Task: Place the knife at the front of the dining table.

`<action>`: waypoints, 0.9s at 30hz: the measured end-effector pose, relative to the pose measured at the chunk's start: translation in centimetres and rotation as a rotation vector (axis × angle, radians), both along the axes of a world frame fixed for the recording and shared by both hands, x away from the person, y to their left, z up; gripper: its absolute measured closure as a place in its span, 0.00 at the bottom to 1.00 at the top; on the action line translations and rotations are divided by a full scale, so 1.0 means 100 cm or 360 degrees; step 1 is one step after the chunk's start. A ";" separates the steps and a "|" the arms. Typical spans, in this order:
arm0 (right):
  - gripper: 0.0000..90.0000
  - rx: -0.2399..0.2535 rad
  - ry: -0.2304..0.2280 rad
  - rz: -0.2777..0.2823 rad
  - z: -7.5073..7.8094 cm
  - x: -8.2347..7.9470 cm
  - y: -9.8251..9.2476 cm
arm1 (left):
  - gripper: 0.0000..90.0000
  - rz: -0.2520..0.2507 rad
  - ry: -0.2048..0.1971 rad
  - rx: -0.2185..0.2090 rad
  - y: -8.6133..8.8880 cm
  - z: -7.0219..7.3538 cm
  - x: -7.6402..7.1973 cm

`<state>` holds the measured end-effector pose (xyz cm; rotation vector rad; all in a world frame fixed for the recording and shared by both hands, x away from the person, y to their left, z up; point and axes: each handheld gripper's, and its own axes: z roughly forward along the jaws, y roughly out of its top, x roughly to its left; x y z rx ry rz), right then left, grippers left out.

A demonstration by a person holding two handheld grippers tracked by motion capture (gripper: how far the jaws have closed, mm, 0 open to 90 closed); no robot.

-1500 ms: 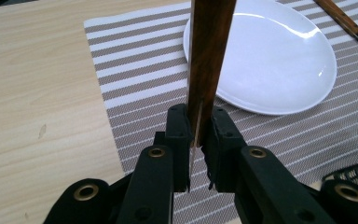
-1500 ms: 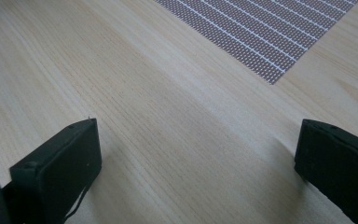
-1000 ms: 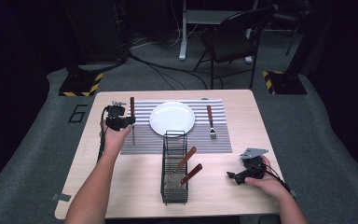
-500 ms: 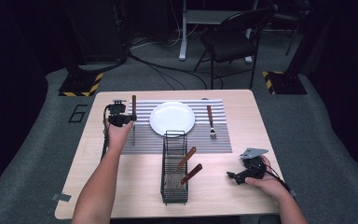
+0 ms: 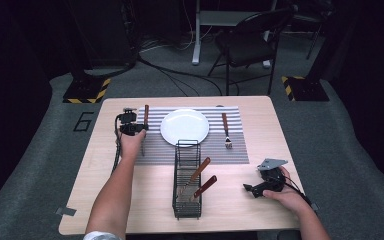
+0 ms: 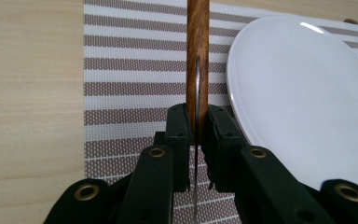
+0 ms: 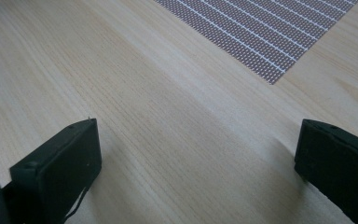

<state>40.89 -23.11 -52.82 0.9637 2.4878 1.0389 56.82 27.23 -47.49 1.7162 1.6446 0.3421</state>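
Over striped placemat [image 5: 190,142], left hand-held gripper [image 5: 139,128] on an outstretched forearm clamps knife [image 6: 198,51].

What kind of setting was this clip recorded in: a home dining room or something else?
Probably a lab or studio mock-up, not a home. A lone wooden table with a striped placemat stands on grey carpet among loose floor cables, hazard-striped stand bases and a folding chair, against dark surroundings.

The knife [image 6: 197,70] blade is hidden between the left gripper [image 6: 196,126] jaws; its handle is cut off at the top edge. The ends of two utensils are hidden inside the wire basket [image 5: 187,200].
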 end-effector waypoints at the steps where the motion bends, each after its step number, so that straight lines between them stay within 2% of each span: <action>1: 0.00 0.0000 0.0000 0.0000 0.000 0.000 0.000 | 0.89 0.0013 0.0024 -0.0009 -0.001 -0.005 0.002; 4: 0.00 0.0000 0.0000 0.0000 0.000 0.000 0.000 | 0.89 0.0020 0.0043 -0.0026 -0.003 -0.008 0.002; 5: 0.00 0.0000 0.0000 0.0000 0.000 0.000 0.000 | 0.89 0.0038 0.0039 -0.0062 -0.005 -0.012 0.003; 6: 0.00 0.0000 0.0000 0.0000 0.000 0.000 0.000 | 0.89 0.0037 0.0050 -0.0068 -0.005 -0.012 0.004; 12: 0.00 0.0000 0.0000 0.0000 0.000 0.000 0.000 | 0.89 0.0057 0.0043 -0.0105 -0.008 -0.015 0.007; 16: 0.00 0.0002 0.0003 -0.0004 0.000 0.000 0.000 | 0.89 0.0094 0.0055 -0.0152 -0.009 -0.020 0.010; 20: 0.00 0.0000 0.0000 0.0000 0.000 0.000 0.000 | 0.89 0.0118 0.0054 -0.0142 -0.008 -0.024 0.013; 22: 0.00 0.0000 0.0000 0.0000 0.000 0.000 0.000 | 0.89 0.0135 0.0075 -0.0165 -0.007 -0.027 0.014; 27: 0.00 0.0003 0.0005 -0.0005 0.000 0.000 0.000 | 0.89 0.0156 0.0058 -0.0146 -0.011 -0.031 0.015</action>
